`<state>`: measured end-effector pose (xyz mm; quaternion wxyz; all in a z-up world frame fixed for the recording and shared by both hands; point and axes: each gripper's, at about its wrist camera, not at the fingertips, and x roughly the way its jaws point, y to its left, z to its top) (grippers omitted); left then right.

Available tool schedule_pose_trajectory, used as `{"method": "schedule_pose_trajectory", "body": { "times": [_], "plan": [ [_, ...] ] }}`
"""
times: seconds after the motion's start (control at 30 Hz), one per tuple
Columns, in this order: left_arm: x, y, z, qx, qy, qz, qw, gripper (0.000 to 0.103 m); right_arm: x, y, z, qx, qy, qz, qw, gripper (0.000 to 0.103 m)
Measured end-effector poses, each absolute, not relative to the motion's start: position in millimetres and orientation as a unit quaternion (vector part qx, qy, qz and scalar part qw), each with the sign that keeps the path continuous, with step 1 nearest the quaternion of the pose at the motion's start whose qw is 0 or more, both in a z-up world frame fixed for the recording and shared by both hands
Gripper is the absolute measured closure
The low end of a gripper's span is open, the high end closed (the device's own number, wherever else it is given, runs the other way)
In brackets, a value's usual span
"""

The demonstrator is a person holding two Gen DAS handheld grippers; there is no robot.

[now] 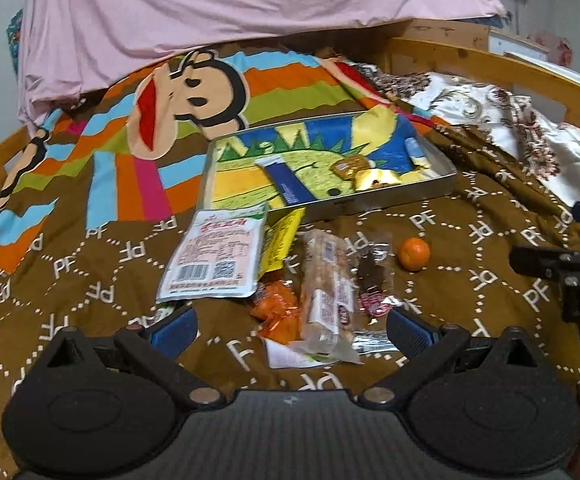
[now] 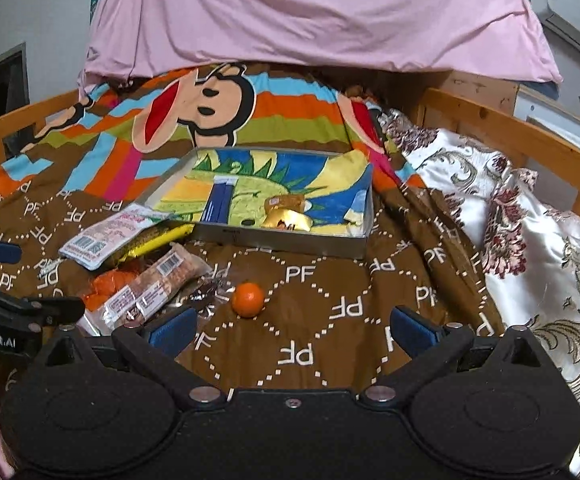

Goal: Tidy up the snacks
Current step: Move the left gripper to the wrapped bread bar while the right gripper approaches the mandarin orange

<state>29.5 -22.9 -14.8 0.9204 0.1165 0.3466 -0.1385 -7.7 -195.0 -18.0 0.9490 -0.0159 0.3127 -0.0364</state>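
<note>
Both our grippers hover spread wide with nothing between the fingers — the left gripper (image 1: 290, 330) over the heap of snacks, the right gripper (image 2: 290, 330) just short of the orange (image 2: 248, 298). The risk, as we judge it, is the soft brown bedspread (image 2: 330, 340): the round orange may roll off as the fingers close, and the overlapping wrappers may drag each other along. The long nut bar (image 1: 328, 296) lies right between our left fingers, atop orange packets (image 1: 275, 314), beside the white pouch (image 1: 217, 256). The tin tray (image 1: 370, 200) sits beyond — already holding a blue stick (image 1: 283, 182) and gold sweets (image 1: 366, 172).
</note>
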Motion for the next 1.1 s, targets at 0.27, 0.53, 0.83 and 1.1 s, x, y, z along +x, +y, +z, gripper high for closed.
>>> {"method": "schedule_pose_trajectory", "body": {
  "times": [0.27,0.53,0.83,1.1],
  "plan": [
    [36.2,-18.2,-13.4,0.105,0.355,-0.133,0.919,0.000,9.1,-197.0,-23.2,0.001,0.345,0.007,0.939,0.001],
    [52.0,-27.9,-26.4,0.101,0.380,-0.184,0.901,0.000,41.6,-210.9,-29.2,-0.024,0.375,0.047,0.926,0.001],
    [78.2,-51.5,-47.1,0.169,0.373,-0.252,0.877,0.001,72.9,-206.2,-43.6,-0.149,0.331,0.133,0.922,0.001],
    [84.1,-67.5,-63.9,0.226,0.364,-0.269,0.863,0.016,98.2,-207.7,-63.5,-0.196,0.331,0.163,0.909,0.006]
  ]
}}
